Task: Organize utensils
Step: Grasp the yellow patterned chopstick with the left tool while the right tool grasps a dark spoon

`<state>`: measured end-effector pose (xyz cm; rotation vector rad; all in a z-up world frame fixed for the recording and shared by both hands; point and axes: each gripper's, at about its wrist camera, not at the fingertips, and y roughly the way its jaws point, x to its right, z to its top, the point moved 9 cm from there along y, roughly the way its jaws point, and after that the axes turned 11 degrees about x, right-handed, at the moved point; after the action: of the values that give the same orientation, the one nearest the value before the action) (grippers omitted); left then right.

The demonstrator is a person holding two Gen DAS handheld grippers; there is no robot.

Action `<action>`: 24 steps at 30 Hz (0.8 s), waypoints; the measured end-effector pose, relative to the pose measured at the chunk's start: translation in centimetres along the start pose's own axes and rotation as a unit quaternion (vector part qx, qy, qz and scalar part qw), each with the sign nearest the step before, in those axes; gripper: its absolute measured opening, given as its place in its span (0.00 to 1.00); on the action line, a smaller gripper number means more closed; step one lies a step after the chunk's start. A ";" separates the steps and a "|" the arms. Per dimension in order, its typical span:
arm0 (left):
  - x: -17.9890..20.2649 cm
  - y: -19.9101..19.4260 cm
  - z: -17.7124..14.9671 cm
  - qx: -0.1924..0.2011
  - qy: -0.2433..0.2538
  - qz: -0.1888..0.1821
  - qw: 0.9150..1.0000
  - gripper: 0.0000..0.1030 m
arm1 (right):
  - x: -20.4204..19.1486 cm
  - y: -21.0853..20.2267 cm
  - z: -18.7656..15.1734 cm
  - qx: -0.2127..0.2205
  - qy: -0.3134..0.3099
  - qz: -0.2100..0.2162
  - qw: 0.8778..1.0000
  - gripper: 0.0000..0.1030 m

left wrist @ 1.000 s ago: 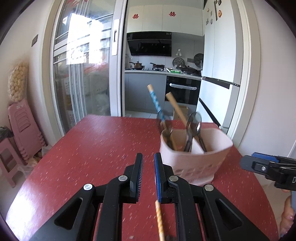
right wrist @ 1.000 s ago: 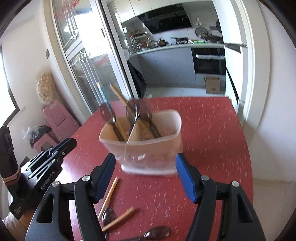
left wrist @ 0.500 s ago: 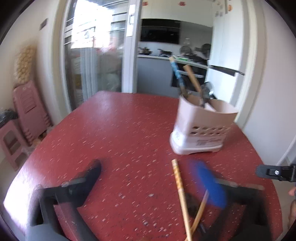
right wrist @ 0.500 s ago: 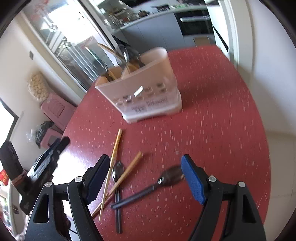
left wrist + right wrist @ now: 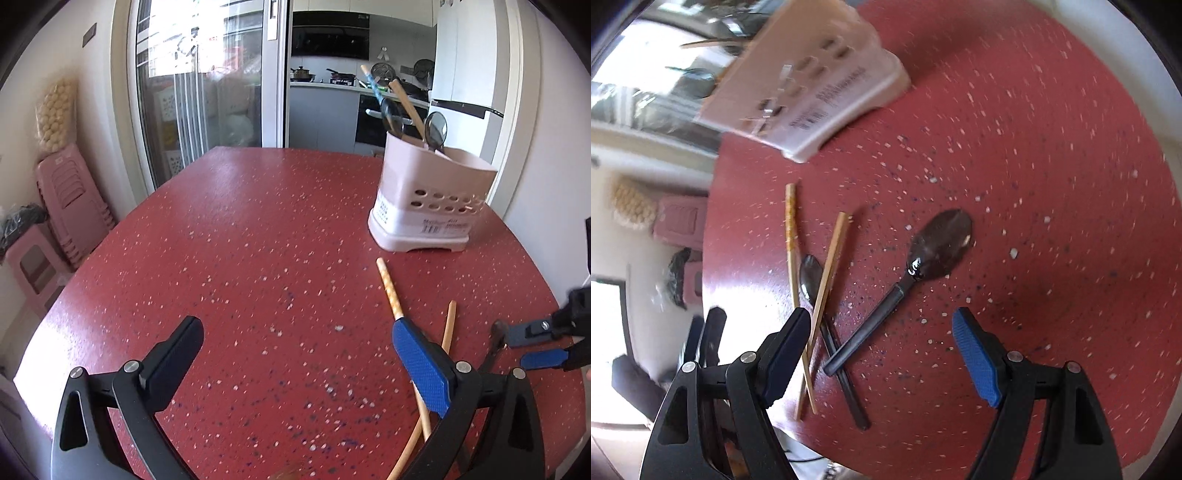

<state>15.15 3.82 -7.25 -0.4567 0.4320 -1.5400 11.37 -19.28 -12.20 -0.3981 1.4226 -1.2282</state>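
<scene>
A pink utensil holder stands on the red table at the far right, with chopsticks and spoons standing in it; it also shows in the right wrist view. Two chopsticks and two black spoons lie loose on the table. My right gripper is open and empty, just above the large spoon's handle. My left gripper is wide open and empty, with the chopsticks by its right finger.
Stacked pink stools stand left of the table by a glass sliding door. A kitchen and a white fridge lie beyond. The table's near right edge curves close to my right gripper.
My left gripper has opened wide and drawn back from the holder. My right gripper has tilted down from the holder to the loose spoons and chopsticks.
</scene>
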 end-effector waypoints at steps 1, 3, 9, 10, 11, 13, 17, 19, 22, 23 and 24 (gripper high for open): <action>-0.1 0.0 -0.2 -0.003 -0.001 0.000 1.000 1.00 | 0.1 0.3 0.1 -0.003 0.006 -0.012 1.000 0.75; -0.4 0.1 -0.5 -0.007 -0.005 -0.003 1.000 1.00 | 0.0 0.7 0.2 -0.005 0.007 -0.037 0.999 0.72; -1.3 0.1 -1.2 -0.012 -0.003 0.005 1.000 1.00 | -0.3 1.9 0.6 -0.015 0.060 -0.078 0.995 0.59; -1.5 0.1 -1.3 -0.013 -0.006 0.003 1.000 1.00 | -0.4 2.1 0.8 -0.017 0.063 -0.081 0.995 0.56; -1.6 0.1 -1.3 -0.013 -0.009 0.002 1.000 1.00 | -0.5 2.4 0.8 -0.019 0.068 -0.093 0.993 0.56; -1.7 0.1 -1.3 -0.012 -0.013 0.003 1.000 1.00 | -1.0 2.7 1.0 -0.017 0.070 -0.112 0.991 0.54; -2.2 0.1 -1.1 -0.007 -0.026 -0.001 1.000 1.00 | -2.4 3.6 0.2 -0.020 0.034 -0.156 0.987 0.50; -2.3 0.0 -1.0 -0.006 -0.030 -0.005 1.000 1.00 | -3.1 3.9 0.0 -0.022 -0.004 -0.181 0.983 0.49; -2.2 -0.1 -0.8 -0.004 -0.029 -0.011 1.000 1.00 | -3.9 4.2 -0.5 -0.022 -0.069 -0.220 0.973 0.38; -2.0 0.0 -0.7 -0.004 -0.025 -0.012 1.000 1.00 | -4.1 4.3 -0.7 -0.021 -0.079 -0.225 0.971 0.35; -1.9 0.0 -0.6 -0.005 -0.022 -0.014 1.000 1.00 | -4.1 4.2 -0.8 -0.021 -0.091 -0.229 0.969 0.29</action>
<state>14.82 5.72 -7.78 -0.5057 0.4005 -1.5522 13.54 -13.98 -13.72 -0.8842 1.2348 -1.4859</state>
